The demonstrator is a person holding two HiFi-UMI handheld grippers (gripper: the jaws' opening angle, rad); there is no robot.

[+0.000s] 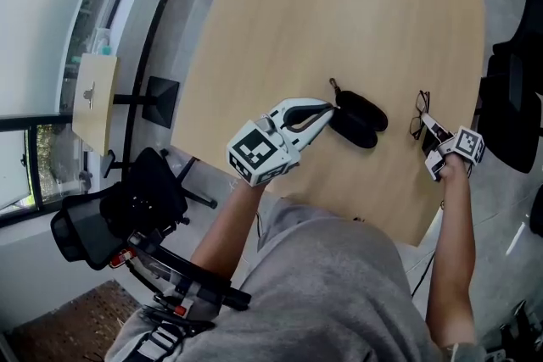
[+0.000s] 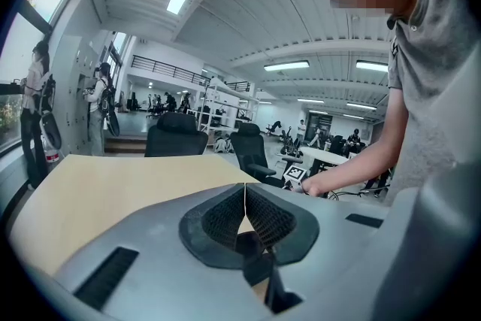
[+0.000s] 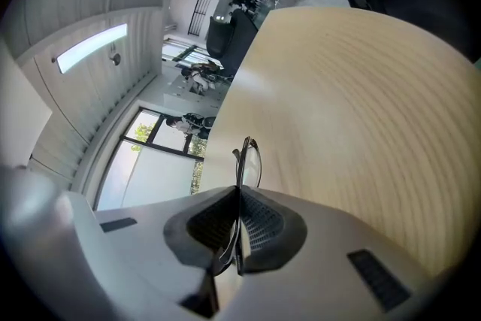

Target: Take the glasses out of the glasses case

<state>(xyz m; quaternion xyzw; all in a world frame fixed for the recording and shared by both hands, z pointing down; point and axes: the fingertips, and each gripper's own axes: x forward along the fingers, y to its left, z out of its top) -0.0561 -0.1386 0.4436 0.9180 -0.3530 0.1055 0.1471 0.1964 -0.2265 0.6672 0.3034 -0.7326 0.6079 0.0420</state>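
Centre of the head view: black glasses case on the pale wooden table, apparently lying open with two dark halves side by side and a thin strap curling off its upper left end. No glasses in it.

Just left of the case: left gripper, angled up to the right, tips touching the case's left end. In the left gripper view, fingers narrow, ribbed pads meeting along a thin line at the tips. Low in the gap behind them, a dark shape; impossible to say whether part of the case or caught by the pads. Beyond the tips, only bare table and black office chairs in the room behind.

Right side of the head view, well apart from the case and near the table's right edge: right gripper pinching the glasses. In the right gripper view, fingers closed tight on the folded dark frame, seen edge-on, lens rims sticking out past the tips, temples running back between the pads. Table close beneath; contact with it not clear.

Lower left of the head view: black chair beside the table.
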